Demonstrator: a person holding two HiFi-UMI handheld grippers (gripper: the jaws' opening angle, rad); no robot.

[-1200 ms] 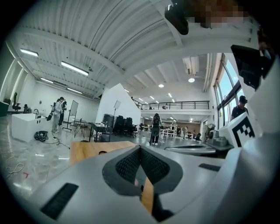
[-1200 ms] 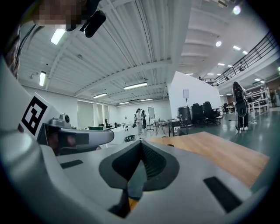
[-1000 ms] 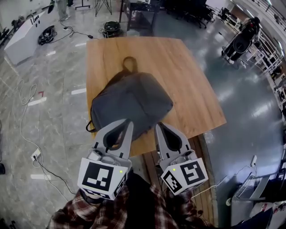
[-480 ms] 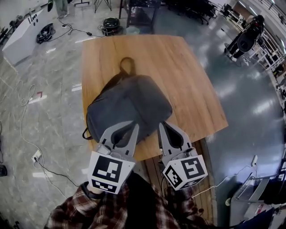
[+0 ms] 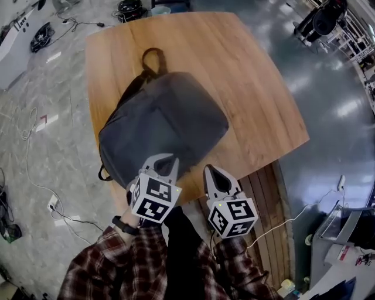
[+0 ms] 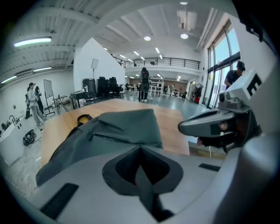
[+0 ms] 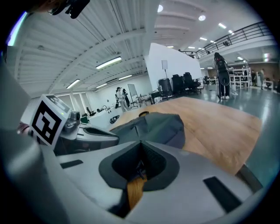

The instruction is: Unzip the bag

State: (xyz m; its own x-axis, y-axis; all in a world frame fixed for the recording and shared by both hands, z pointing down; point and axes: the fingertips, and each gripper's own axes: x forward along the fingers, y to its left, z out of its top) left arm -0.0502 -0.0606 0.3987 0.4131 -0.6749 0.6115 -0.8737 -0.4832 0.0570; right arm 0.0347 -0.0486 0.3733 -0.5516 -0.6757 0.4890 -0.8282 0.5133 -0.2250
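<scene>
A grey backpack (image 5: 161,126) lies flat on the wooden table (image 5: 252,88), its carry loop (image 5: 153,57) at the far end. My left gripper (image 5: 170,159) hovers over the bag's near end, shut with nothing in it. My right gripper (image 5: 208,169) is beside it over the near table edge, also shut and empty. In the left gripper view the bag (image 6: 118,127) lies just beyond the closed jaw tips (image 6: 140,149), with a closed zipper line (image 6: 109,137) across its top, and the right gripper (image 6: 214,127) shows at the right. The right gripper view shows the bag (image 7: 153,126) ahead and left.
Slatted wooden boards (image 5: 261,196) lie on the floor by the table's near right corner. Cables (image 5: 35,170) trail over the floor on the left. A person (image 5: 319,17) stands far off at the back right. Plaid sleeves (image 5: 117,263) fill the bottom of the head view.
The head view has shifted, so bag and table show larger and further left. Both grippers have drawn back toward the body at the near table edge. Both stay shut.
</scene>
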